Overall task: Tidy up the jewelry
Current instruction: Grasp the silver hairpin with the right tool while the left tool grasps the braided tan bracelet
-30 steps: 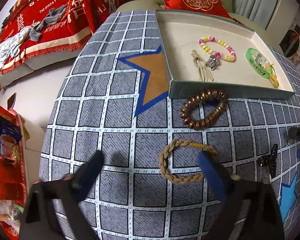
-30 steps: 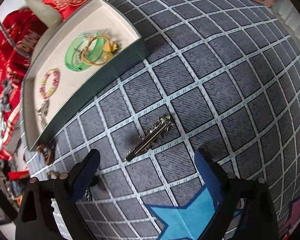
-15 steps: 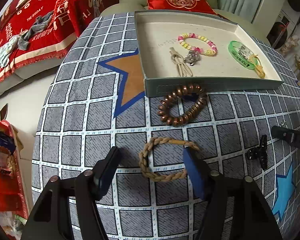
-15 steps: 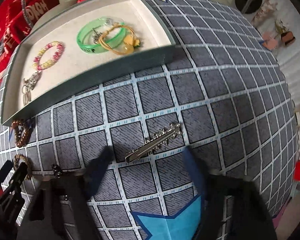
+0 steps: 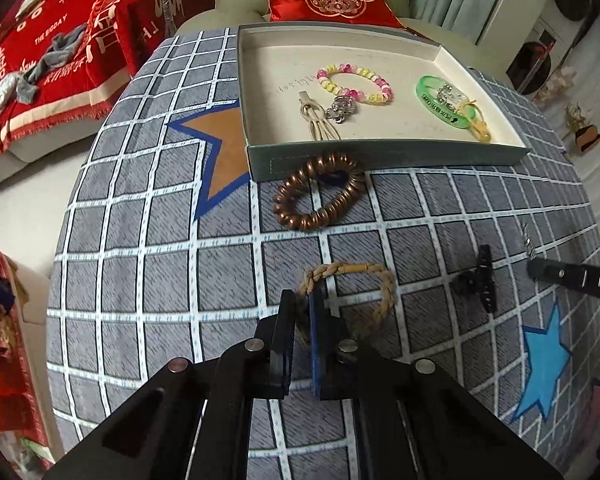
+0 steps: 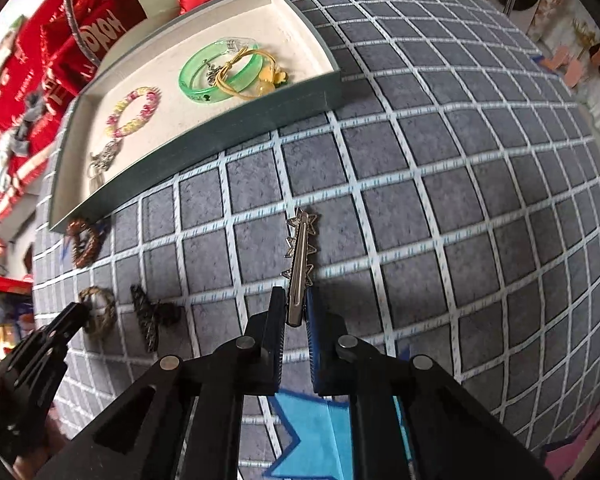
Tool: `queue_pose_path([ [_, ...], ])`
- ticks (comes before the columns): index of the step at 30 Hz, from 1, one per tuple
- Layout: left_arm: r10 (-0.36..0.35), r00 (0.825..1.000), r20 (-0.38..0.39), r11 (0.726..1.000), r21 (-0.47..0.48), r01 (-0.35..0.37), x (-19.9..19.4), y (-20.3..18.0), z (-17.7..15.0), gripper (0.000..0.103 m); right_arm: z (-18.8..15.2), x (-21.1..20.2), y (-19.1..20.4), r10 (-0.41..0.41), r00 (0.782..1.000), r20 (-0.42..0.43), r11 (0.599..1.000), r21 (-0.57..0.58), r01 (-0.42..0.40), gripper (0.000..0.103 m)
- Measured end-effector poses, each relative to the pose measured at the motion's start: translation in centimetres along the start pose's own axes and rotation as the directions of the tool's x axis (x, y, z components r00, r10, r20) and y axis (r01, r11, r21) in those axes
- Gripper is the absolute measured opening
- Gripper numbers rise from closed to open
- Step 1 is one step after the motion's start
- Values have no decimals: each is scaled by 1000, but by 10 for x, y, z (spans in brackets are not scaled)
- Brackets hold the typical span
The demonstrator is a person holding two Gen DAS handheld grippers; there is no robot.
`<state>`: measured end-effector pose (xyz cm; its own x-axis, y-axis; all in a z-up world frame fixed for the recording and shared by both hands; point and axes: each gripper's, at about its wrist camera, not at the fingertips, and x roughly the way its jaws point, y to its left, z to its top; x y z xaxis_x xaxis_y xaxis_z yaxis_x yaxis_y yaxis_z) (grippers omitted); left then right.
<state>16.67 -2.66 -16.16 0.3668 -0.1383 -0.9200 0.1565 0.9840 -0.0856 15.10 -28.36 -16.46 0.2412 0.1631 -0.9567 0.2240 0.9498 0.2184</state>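
My left gripper (image 5: pixel 302 300) is shut on the near left side of a tan braided bracelet (image 5: pixel 380 288) lying on the grey checked cloth. My right gripper (image 6: pixel 295 300) is shut on the near end of a silver star hair clip (image 6: pixel 300 252), which points away from me. A shallow green-walled tray (image 5: pixel 380 156) holds a pink and yellow bead bracelet (image 5: pixel 354 82), a green bangle (image 5: pixel 440 104), a beige clip (image 5: pixel 320 120) and a silver charm. A copper coil hair tie (image 5: pixel 320 196) lies against the tray's front wall. A black claw clip (image 5: pixel 478 280) lies to the right.
The round table is covered in grey checked cloth with an orange star (image 5: pixel 220 148) and a blue star (image 5: pixel 544 356). Red cushions and a sofa (image 5: pixel 60 40) stand behind the table. The left gripper shows at the left of the right wrist view (image 6: pixel 40 344).
Both grippers have closed from wide open. The left one has closed on the braided bracelet. The right one has closed on the silver hair clip, which now points away from me.
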Motion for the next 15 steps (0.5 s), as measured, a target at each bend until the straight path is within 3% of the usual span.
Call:
queue_pose_path([
  [10,-57,998,36,997,-46,59,-29,1,-5,22,-28,-25,-24,61,998,-3,998,0,-61,11],
  [15,-71,996,62,996,-41,73,-42,1,4,22,-22,-30,-15,87,996,7,996,-5,-87,11],
])
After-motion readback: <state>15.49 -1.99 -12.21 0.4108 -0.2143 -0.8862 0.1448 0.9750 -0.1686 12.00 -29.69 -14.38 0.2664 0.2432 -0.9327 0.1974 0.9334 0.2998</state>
